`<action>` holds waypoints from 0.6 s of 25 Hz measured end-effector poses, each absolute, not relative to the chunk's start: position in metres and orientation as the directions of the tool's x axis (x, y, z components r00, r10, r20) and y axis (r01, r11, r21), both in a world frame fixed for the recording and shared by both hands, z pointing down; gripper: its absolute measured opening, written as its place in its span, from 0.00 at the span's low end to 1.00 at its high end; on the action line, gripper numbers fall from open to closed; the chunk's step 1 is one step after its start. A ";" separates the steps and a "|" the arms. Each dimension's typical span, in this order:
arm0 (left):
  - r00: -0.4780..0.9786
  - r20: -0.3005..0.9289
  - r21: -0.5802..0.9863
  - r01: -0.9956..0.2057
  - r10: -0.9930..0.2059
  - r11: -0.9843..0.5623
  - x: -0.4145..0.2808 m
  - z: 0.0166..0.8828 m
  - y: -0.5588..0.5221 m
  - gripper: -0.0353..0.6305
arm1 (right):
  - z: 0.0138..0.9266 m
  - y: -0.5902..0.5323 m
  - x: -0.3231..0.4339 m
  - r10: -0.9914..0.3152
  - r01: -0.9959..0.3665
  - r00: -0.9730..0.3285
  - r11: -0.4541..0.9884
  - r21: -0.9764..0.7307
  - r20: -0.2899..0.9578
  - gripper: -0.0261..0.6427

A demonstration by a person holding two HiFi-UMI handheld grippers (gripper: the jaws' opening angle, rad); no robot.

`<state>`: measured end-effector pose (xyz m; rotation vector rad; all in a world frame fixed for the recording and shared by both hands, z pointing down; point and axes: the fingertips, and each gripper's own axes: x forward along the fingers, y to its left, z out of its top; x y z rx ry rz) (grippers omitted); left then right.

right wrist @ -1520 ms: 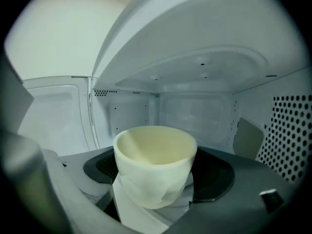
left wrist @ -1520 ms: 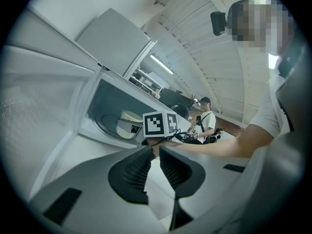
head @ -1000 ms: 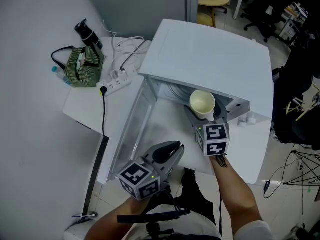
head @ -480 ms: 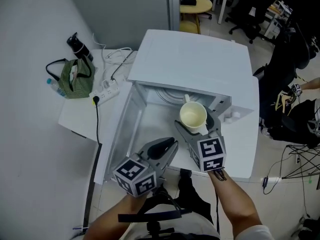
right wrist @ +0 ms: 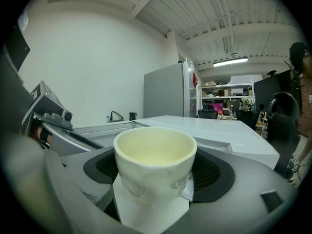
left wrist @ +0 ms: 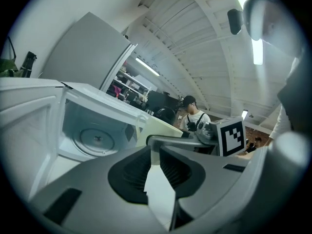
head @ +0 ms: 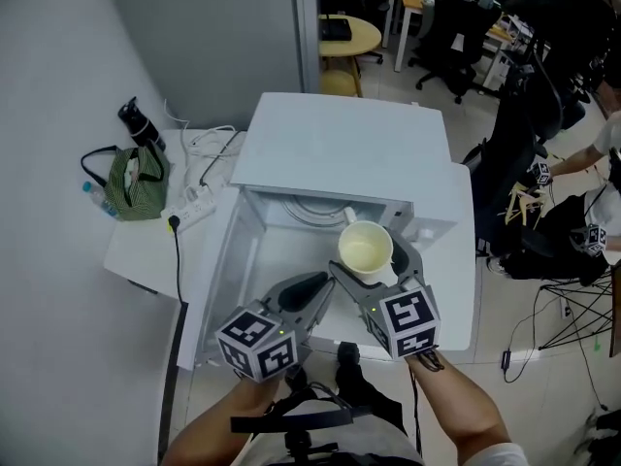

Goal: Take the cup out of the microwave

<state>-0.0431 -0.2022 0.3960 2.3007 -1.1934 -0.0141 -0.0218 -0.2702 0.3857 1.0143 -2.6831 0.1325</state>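
Gripping the cup [head: 365, 249] upright by its sides, my right tool [right wrist: 156, 182] holds it level at the microwave [head: 340, 149] mouth. My left tool [left wrist: 155, 172] hangs beside it, closed and empty.

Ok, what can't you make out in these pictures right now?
Cup underside: right gripper view and head view, hidden by the cup's own body.
Microwave cavity's right side: head view, covered by the cup and the right claw.
Green bag contents: head view, too small.
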 end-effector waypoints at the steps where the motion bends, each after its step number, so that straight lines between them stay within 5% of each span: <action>1: 0.611 0.224 0.467 -0.751 -0.759 -0.467 -0.041 0.392 -0.202 0.15 | 0.380 -0.270 -0.019 -0.640 -0.662 -0.719 0.750 0.014 0.272 0.71; 15: 0.641 0.190 0.432 -0.734 -0.743 -0.523 -0.022 0.359 -0.203 0.15 | 0.293 -0.299 0.007 -0.677 -0.689 -0.712 0.725 -0.001 0.188 0.71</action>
